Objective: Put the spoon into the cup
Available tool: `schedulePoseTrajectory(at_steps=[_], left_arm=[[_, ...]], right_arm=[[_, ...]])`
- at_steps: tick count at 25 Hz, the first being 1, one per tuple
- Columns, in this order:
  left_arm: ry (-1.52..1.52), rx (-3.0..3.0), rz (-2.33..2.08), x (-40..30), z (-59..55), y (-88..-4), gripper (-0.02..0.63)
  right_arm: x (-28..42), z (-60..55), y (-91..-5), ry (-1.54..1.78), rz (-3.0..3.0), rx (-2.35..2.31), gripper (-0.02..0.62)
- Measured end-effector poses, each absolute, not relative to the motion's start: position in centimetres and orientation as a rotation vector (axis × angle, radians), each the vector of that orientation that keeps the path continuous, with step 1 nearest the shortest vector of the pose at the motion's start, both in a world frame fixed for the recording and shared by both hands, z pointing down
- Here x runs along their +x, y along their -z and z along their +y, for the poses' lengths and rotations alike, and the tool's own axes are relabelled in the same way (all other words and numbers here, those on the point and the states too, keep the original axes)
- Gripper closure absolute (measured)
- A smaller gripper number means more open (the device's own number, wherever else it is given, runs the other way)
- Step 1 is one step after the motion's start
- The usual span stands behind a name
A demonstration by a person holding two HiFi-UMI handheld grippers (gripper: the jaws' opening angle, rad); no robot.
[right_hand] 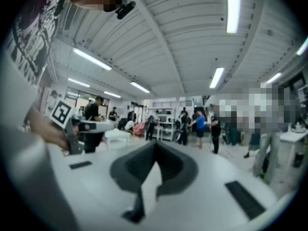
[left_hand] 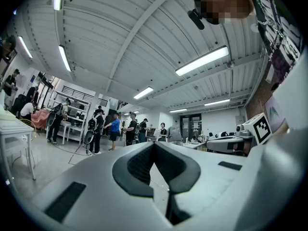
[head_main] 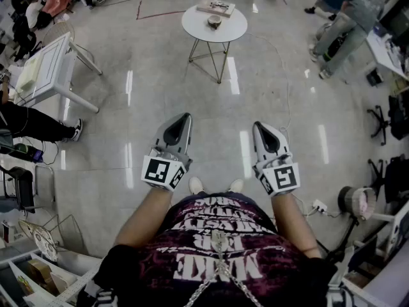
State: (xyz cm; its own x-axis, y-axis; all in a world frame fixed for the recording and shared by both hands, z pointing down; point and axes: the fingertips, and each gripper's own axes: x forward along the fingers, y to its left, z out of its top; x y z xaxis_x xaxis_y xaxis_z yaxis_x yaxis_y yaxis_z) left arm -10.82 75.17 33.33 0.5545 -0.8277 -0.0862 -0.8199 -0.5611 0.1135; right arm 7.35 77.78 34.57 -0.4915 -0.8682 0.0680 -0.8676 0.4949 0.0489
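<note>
Both grippers are up and level in front of the person, side by side over the shiny grey floor. The left gripper [head_main: 185, 118] has its jaws drawn fully together; its own view shows the dark pads [left_hand: 137, 166] meeting at the tips with nothing caught between them. It's the same on the other side: the right gripper [head_main: 259, 127] is closed tight, its pads [right_hand: 169, 166] tip to tip, and it too carries nothing. Each marker cube [head_main: 162, 172] sits just ahead of the person's forearm.

Straight ahead and well apart from the grippers stands a small round white table [head_main: 192, 31] on thin wire legs. The cup [head_main: 214, 21] sits around the middle of that round top, upright as far as can be seen. Just beyond it, at the far edge, lies a flat book-like thing [head_main: 215, 6]. The spoon can't be made out at this size, so its place is not clear.

Off to the left there's a white rectangular table [head_main: 45, 69], and at the upper right a person in grey [head_main: 342, 24] leans towards a desk. The toes of the wearer's pale shoes [head_main: 197, 185] peek out between the two forearms. More people stand in the background of both gripper views, under long ceiling lights [left_hand: 202, 60].
</note>
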Motion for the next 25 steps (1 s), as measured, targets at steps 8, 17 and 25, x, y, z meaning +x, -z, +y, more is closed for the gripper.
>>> schedulePoseTrajectory(at_steps=[8, 17, 25], left_arm=[[0.227, 2.723, -1.431, -14.8, 75.6, -33.3, 0.577], [0.268, 2.714, -1.387, -15.7, 74.5, -34.1, 0.577], [0.217, 2.667, -1.38, -16.2, 73.3, -36.3, 0.577]], right_arm=[[3.8, 78.9, -35.0, -0.035, -2.639, 1.542, 0.566], [3.2, 79.4, -34.6, -0.013, -2.591, 1.586, 0.566], [3.1, 78.1, -35.7, -0.039, -2.575, 1.582, 0.566]])
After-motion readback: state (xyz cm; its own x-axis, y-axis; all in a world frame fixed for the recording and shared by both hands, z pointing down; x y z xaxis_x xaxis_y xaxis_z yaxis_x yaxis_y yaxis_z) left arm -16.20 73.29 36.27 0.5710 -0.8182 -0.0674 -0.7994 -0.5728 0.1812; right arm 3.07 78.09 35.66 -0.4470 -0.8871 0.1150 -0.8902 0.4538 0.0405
